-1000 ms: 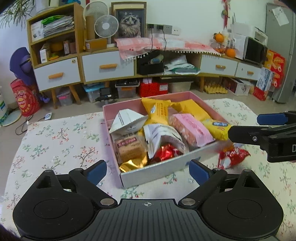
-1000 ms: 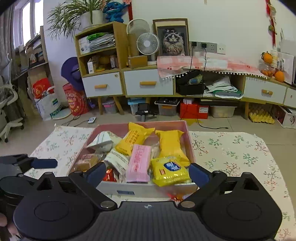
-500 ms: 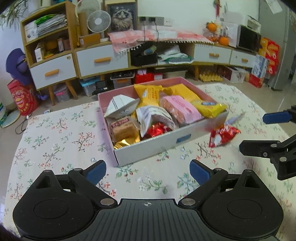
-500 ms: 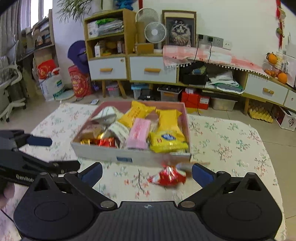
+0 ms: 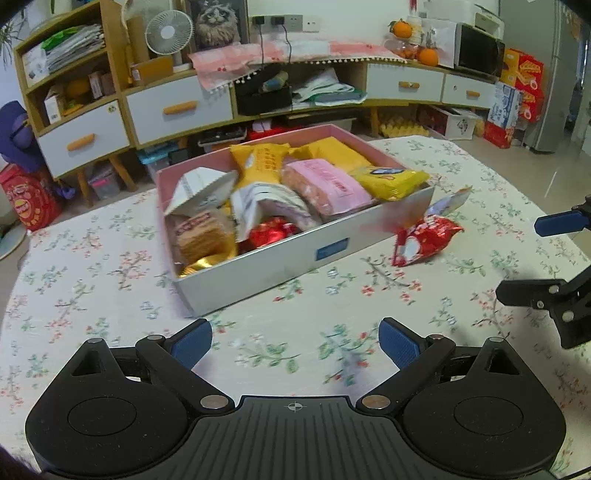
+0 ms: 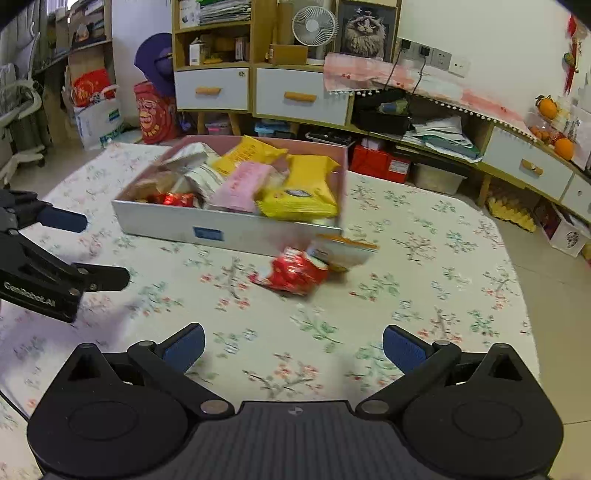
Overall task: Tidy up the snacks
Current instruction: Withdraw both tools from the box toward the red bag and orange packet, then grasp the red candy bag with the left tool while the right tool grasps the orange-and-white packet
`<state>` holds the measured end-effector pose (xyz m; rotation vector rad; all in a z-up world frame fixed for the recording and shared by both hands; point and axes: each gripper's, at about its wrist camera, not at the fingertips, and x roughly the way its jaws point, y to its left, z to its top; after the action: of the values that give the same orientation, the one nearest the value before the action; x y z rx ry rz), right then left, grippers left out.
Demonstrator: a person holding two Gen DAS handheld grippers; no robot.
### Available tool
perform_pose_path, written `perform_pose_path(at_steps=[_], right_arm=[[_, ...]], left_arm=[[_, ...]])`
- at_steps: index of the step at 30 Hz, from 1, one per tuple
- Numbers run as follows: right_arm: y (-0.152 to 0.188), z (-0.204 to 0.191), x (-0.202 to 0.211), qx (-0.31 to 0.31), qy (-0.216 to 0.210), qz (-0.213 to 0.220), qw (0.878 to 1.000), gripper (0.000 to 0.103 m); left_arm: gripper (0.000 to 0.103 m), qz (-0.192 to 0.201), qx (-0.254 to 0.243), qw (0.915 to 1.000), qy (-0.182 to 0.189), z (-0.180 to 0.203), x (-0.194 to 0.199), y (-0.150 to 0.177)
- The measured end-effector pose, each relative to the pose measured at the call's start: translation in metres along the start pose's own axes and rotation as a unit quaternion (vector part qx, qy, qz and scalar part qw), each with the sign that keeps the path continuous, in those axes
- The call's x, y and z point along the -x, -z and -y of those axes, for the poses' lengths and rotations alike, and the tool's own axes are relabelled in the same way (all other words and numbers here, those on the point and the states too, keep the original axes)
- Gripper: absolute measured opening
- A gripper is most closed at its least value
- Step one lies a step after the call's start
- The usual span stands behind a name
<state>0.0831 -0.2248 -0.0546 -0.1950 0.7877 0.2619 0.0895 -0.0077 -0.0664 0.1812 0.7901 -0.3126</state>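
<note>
A pink-lined box (image 5: pixel 295 254) (image 6: pixel 229 229) full of several snack packs stands on the floral tablecloth. A red snack packet (image 5: pixel 424 240) (image 6: pixel 291 273) lies on the cloth beside the box's near right corner, with a white and orange packet (image 6: pixel 347 251) touching it. My left gripper (image 5: pixel 295 341) is open and empty, well short of the box. My right gripper (image 6: pixel 293 345) is open and empty, short of the red packet. Each gripper shows at the edge of the other's view.
The floral cloth (image 5: pixel 92 295) covers a low table. Wooden cabinets with drawers (image 5: pixel 177 107), a fan (image 6: pixel 314 26) and floor clutter stand behind. The table's right edge (image 6: pixel 517 277) drops to the floor.
Both grippers have pulled back and up from the box. The red packet and the white and orange one now lie in full view on the cloth.
</note>
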Motion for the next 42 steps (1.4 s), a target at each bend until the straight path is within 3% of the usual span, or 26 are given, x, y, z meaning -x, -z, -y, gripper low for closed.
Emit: perform_pose_path(at_steps=[14, 20, 25, 34, 42], right_arm=[[-0.002, 0.056, -0.003, -0.066, 0.003, 0.020, 0.998, 0.079], [-0.009, 0.076, -0.013, -0.113, -0.017, 0.026, 0.993, 0.079], [-0.011, 0.082, -0.018, -0.130, -0.039, 0.030, 0.990, 0.079], [-0.017, 0.081, -0.032, -0.145, -0.062, 0.029, 0.987, 0.077], [-0.021, 0.078, -0.044, -0.165, -0.074, 0.025, 0.983, 0.072]], left_arm=[[0.096, 0.044, -0.047, 0.9958, 0.064, 0.053, -0.033, -0.012], [0.080, 0.064, -0.069, 0.9912, 0.093, 0.069, -0.049, -0.018], [0.062, 0.067, -0.080, 0.9898, 0.097, 0.075, -0.063, -0.022], [0.044, 0.081, -0.100, 0.9834, 0.127, 0.079, -0.073, -0.030], [0.036, 0.084, -0.102, 0.9817, 0.137, 0.077, -0.076, -0.028]])
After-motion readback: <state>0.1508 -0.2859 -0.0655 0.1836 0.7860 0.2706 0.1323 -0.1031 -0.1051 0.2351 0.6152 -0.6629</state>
